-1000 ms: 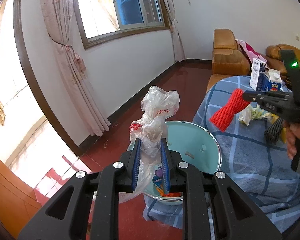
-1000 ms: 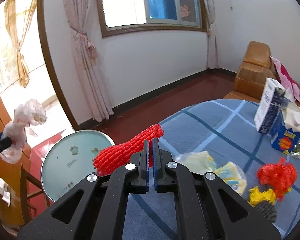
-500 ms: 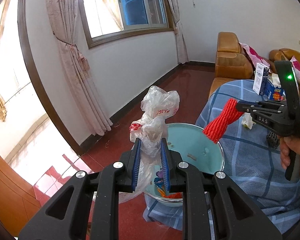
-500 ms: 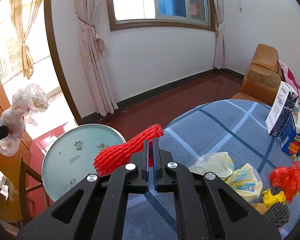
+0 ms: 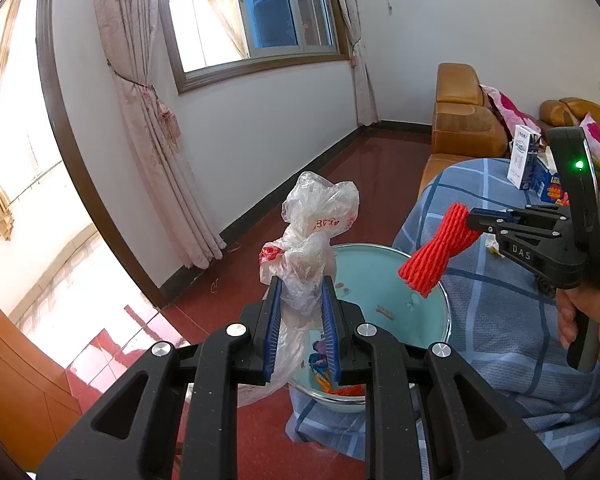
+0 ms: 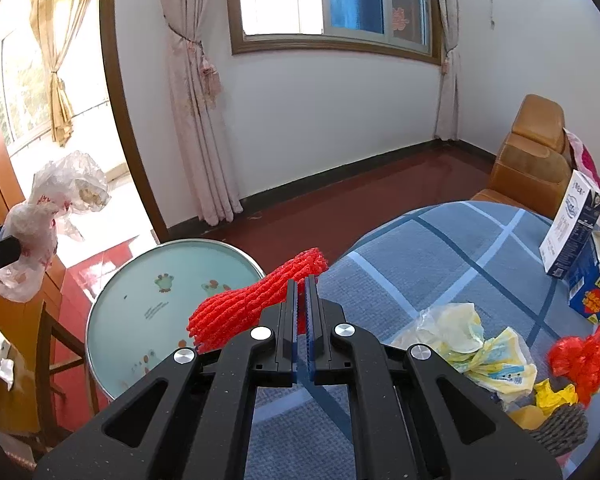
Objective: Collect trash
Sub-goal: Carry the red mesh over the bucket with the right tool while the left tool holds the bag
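Note:
My left gripper (image 5: 299, 312) is shut on a crumpled clear plastic bag (image 5: 314, 236) and holds it up above the near rim of a pale green basin (image 5: 380, 276). The bag also shows in the right wrist view (image 6: 48, 224). My right gripper (image 6: 302, 300) is shut on a red foam net sleeve (image 6: 256, 300) and holds it over the basin's (image 6: 148, 300) right rim, at the table's edge. In the left wrist view the sleeve (image 5: 436, 254) hangs over the basin. Some colourful trash lies in the basin's bottom.
A round table with a blue checked cloth (image 6: 440, 264) holds crumpled yellow wrappers (image 6: 472, 344), a red net ball (image 6: 580, 360), a grey scrubber (image 6: 560, 428) and two cartons (image 6: 572, 232). Brown sofa (image 5: 464, 128) stands behind. A wooden chair (image 6: 16, 360) is at left.
My right gripper has carried the red sleeve leftward from above the table to over the basin's rim. My left gripper still holds the bag in the same place.

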The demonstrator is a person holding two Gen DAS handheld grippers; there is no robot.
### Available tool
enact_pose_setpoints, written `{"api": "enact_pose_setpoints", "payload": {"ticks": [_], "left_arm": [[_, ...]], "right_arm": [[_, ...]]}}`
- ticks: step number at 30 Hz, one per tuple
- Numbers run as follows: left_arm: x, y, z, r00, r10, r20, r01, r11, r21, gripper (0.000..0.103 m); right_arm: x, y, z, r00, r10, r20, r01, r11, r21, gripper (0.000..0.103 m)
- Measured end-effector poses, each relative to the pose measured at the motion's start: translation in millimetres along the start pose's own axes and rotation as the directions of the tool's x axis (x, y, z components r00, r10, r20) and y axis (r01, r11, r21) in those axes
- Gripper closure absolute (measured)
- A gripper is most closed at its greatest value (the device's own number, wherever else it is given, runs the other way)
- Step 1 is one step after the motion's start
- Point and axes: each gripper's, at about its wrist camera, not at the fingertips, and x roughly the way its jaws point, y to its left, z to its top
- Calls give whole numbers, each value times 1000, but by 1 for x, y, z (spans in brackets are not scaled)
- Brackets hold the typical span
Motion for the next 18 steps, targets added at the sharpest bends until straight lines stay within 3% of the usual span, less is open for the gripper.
{"api": "enact_pose_setpoints", "payload": {"ticks": [18], "left_arm": [[4,-2,-2,1000,2,-9,-2,1000,-3,84]], "right_arm": [[-1,3,-2,1000,0,-6,0,1000,-12,99]]}}
